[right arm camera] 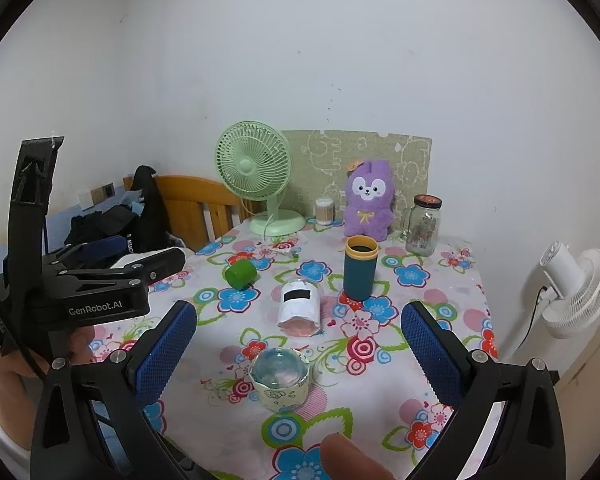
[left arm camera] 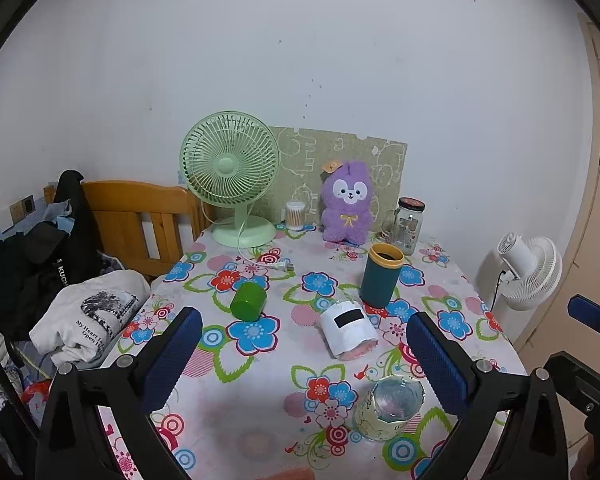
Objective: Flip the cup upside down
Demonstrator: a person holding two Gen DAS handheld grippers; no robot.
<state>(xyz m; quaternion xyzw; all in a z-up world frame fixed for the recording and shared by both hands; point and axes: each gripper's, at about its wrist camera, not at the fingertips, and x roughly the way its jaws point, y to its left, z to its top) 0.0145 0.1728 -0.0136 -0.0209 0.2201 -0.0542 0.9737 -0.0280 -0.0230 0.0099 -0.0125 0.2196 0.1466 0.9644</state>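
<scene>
A clear glass cup [left arm camera: 389,406] with a pale printed band stands upright, mouth up, on the floral tablecloth near the front; in the right wrist view [right arm camera: 280,380] it sits just ahead, between the fingers' line. My left gripper [left arm camera: 304,354] is open and empty above the table's front, the cup low and right of its centre. My right gripper [right arm camera: 299,348] is open and empty, hovering just behind and above the cup. The left gripper's body [right arm camera: 100,284] shows at the left of the right wrist view.
A white-wrapped cup [left arm camera: 350,328] lies on its side mid-table. A teal tumbler with yellow rim [left arm camera: 380,276] stands upright. A green cup [left arm camera: 249,301] lies tipped. A green fan [left arm camera: 232,176], purple plush [left arm camera: 346,204] and glass jar [left arm camera: 408,224] line the back. A bed [left arm camera: 92,264] is left.
</scene>
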